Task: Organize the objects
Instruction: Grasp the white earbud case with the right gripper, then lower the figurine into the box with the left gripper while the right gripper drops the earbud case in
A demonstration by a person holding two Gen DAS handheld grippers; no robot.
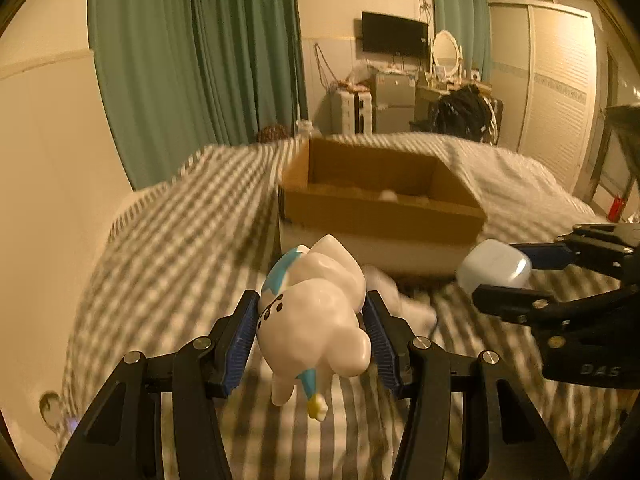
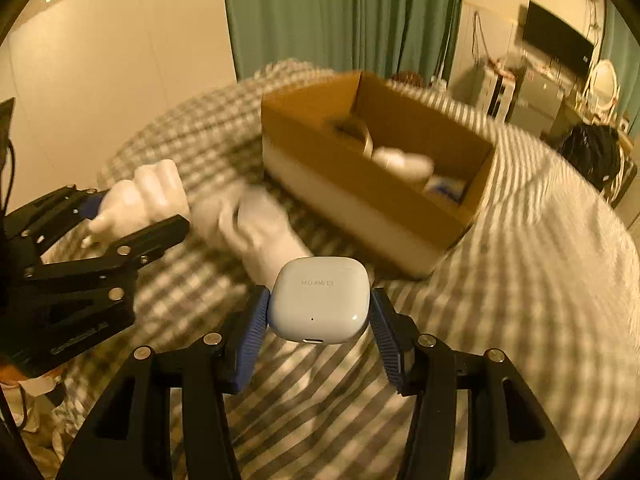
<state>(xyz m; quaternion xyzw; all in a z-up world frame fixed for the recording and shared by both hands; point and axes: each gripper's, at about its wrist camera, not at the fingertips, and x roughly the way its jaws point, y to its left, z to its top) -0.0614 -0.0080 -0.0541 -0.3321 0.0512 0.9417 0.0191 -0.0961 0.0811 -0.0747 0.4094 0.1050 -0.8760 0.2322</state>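
"HUAWEI" on the white earbud case (image 2: 319, 300); "DAS" on the right gripper (image 1: 500, 276).

Left claw (image 1: 310, 334) grips white figurine (image 1: 316, 316).

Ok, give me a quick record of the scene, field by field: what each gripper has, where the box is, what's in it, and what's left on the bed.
left gripper: shut on the figurine, white with blue trim
right gripper: shut on the earbud case, white, marked HUAWEI
box: open cardboard, on the checked bedspread, ahead of both grippers
box contents: a white item, a roll of tape and something blue, all blurred
left on bed: a white object in front of the box, too blurred to name
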